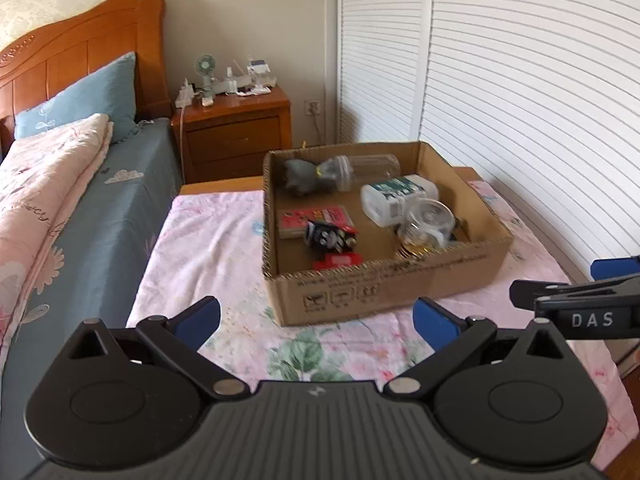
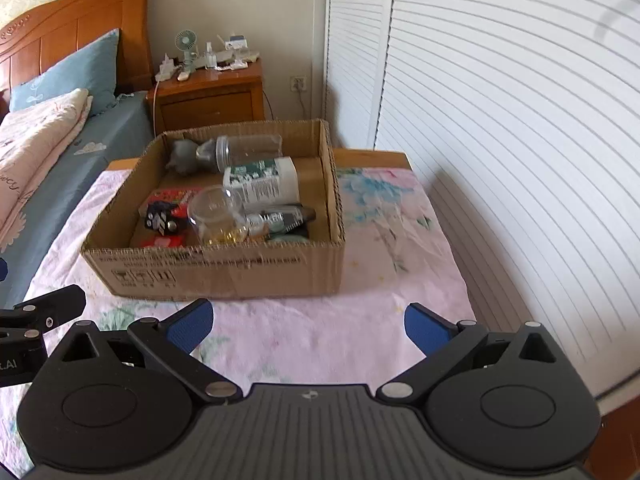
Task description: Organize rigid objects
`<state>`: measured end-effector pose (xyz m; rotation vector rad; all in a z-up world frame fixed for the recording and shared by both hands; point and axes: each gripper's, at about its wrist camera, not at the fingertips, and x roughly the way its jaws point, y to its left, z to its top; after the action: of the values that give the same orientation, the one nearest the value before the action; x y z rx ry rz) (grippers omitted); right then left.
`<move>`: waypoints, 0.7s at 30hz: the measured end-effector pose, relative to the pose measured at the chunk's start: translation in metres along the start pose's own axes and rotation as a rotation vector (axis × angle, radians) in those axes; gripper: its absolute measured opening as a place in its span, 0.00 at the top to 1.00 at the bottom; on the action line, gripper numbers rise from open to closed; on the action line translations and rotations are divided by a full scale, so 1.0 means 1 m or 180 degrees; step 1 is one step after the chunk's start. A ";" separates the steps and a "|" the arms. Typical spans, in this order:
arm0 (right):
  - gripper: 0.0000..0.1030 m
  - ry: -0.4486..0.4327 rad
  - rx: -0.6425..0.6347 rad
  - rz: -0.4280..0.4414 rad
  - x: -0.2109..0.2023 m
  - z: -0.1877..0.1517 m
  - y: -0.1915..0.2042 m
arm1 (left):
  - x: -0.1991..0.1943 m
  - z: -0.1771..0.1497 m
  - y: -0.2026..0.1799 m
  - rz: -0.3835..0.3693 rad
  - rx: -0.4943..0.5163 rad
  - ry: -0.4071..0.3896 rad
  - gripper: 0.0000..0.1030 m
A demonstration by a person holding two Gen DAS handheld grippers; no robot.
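Right wrist view: the right gripper point(image 2: 308, 326) stands with its blue pads spread fully apart and nothing between them, poised above the pink flowered cloth of the table point(image 2: 404, 240). Directly ahead of it, slightly to its left, lies the cardboard box point(image 2: 224, 270), near wall facing the gripper. Inside, from near to far: a clear cup point(image 2: 214, 208) over something yellow, a dark cube point(image 2: 160, 218) on a red pack point(image 2: 176, 196), a white bottle point(image 2: 260, 182) lying on its side with its long axis running across the gripper's line, and a clear bottle point(image 2: 248, 148) with a grey stuffed toy point(image 2: 184, 158) against the far wall. Left wrist view: the left gripper point(image 1: 316, 322) is likewise spread wide and empty, the box ahead and to its right. No loose item is visible on the cloth outside the box. Both grippers sit about equally near the box; the right one faces it more squarely, so it appears better placed for any reach into it.
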<state>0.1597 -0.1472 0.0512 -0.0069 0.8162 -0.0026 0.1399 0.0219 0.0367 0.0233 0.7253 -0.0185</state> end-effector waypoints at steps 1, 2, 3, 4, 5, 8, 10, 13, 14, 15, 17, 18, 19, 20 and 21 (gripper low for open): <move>0.00 0.0008 0.0007 -0.0016 -0.002 -0.003 0.000 | -0.001 0.000 -0.002 0.0014 0.0003 0.0019 0.01; 0.00 0.0013 0.0019 -0.0023 -0.003 -0.004 -0.001 | -0.002 -0.001 -0.003 0.0025 0.0010 0.0031 0.01; 0.00 0.0019 0.0037 -0.0022 -0.004 -0.006 -0.002 | -0.003 -0.001 -0.004 0.0022 0.0020 0.0033 0.01; 0.00 0.0023 0.0050 -0.0011 -0.005 -0.007 -0.002 | -0.004 -0.001 -0.004 0.0018 0.0026 0.0032 0.01; 0.00 0.0025 0.0057 0.0001 -0.006 -0.008 -0.002 | -0.005 0.000 -0.005 0.0022 0.0029 0.0029 0.01; 0.00 0.0035 0.0049 0.0004 -0.008 -0.010 -0.001 | -0.006 0.000 -0.006 0.0074 0.0047 0.0026 0.01; 0.00 0.0031 0.0057 0.0012 -0.009 -0.010 -0.001 | -0.006 0.000 -0.007 0.0075 0.0047 0.0044 0.01; 0.00 0.0026 0.0054 0.0014 -0.010 -0.011 0.000 | -0.007 0.000 -0.007 0.0087 0.0036 0.0055 0.01; 0.00 0.0026 0.0056 0.0011 -0.010 -0.011 0.000 | -0.007 0.000 -0.007 0.0089 0.0039 0.0055 0.01; 0.00 0.0031 0.0056 0.0015 -0.010 -0.010 0.000 | -0.007 0.000 -0.007 0.0097 0.0036 0.0055 0.01; 0.00 0.0041 0.0052 0.0021 -0.009 -0.011 0.001 | -0.008 0.000 -0.007 0.0119 0.0030 0.0054 0.01; 0.00 0.0041 0.0048 0.0027 -0.010 -0.011 0.001 | -0.008 0.000 -0.007 0.0125 0.0031 0.0057 0.01; 0.00 0.0042 0.0044 0.0037 -0.010 -0.011 0.001 | -0.007 0.000 -0.007 0.0129 0.0030 0.0061 0.01; 0.00 0.0043 0.0037 0.0049 -0.010 -0.011 0.002 | -0.007 0.000 -0.007 0.0134 0.0037 0.0070 0.01; 0.00 0.0041 0.0029 0.0052 -0.010 -0.011 0.002 | -0.006 -0.001 -0.008 0.0143 0.0049 0.0076 0.01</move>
<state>0.1448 -0.1448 0.0507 0.0086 0.8291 0.0092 0.1346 0.0139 0.0404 0.0546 0.7484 0.0190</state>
